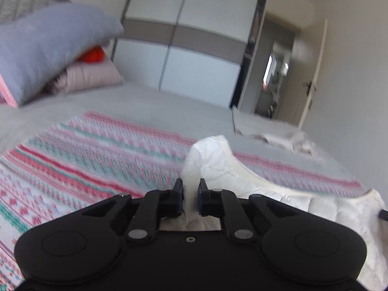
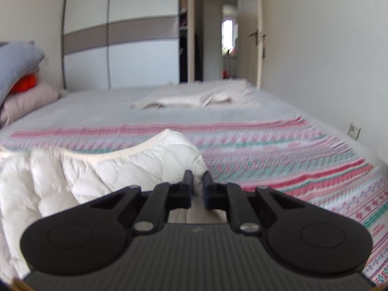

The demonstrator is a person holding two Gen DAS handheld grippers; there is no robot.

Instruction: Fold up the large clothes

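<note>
Both grippers, left gripper (image 1: pixel 191 197) and right gripper (image 2: pixel 197 189), pinch the white quilt (image 2: pixel 101 169).

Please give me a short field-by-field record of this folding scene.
Item: white quilted cover, patterned side facing the bed
Left hand-held gripper: shut on a bunched corner of the cover
Right hand-held gripper: shut on another corner
Surface: grey bed
Nearby: beige folded cloth; pillows at the head
Background: wardrobe, open door
</note>
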